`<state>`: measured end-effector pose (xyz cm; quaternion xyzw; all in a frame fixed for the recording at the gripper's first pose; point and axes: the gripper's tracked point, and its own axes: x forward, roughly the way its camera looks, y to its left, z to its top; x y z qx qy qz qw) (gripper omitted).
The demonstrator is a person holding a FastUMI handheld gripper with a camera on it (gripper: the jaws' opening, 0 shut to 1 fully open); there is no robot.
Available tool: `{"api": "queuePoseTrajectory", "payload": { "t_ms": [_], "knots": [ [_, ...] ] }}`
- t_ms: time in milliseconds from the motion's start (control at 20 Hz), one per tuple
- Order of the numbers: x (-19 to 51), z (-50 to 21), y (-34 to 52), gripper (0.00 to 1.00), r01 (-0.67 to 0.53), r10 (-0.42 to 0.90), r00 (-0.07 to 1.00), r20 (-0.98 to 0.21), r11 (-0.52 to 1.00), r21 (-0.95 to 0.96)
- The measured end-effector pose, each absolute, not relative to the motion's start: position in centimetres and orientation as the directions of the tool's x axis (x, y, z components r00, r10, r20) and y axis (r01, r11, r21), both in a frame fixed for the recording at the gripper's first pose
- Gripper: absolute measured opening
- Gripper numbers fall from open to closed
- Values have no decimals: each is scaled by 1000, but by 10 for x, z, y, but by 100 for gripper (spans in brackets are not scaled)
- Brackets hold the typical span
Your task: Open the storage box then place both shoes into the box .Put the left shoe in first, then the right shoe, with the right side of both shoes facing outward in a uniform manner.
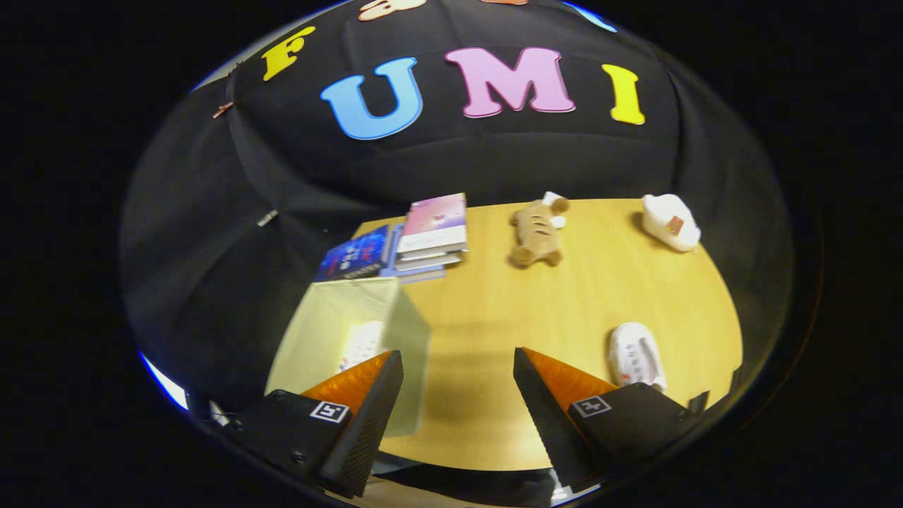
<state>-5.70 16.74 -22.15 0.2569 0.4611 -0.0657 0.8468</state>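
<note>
1. Above the wooden table [564, 296], the gripper [458, 367] hangs with its two orange-and-black fingers [367, 395] spread wide apart, holding nothing; bare tabletop shows between them.
2. Just ahead of the left finger stands the pale storage box [395, 317], open at the top, at the table's near left corner.
3. Inside the box lies something white, probably one shoe [361, 343], though the finger hides part of it.
4. Another white shoe [635, 356] lies on the table just beyond the right finger, well apart from the box.
5. Beyond the box sits a stack of books [432, 236], with a blue book [356, 255] beside it.
6. Farther back lie a brown plush toy [537, 233] and a white object [670, 222], near the far edge.
</note>
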Motion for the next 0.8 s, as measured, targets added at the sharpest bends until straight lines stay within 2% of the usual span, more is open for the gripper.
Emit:
{"api": "queuePoseTrajectory", "payload": {
  "t_ms": [200, 450, 600, 800],
  "knots": [
    [-146, -281, 80, 98, 366, -18, 402, -916, 920, 142],
    [-229, -357, 21, 97, 335, -69, 210, -975, 942, 6],
    [-239, -392, 6, 97, 316, -65, 177, -982, 949, -6],
    [-230, -423, -2, 94, 262, -66, 200, -978, 965, -12]
  ]
}}
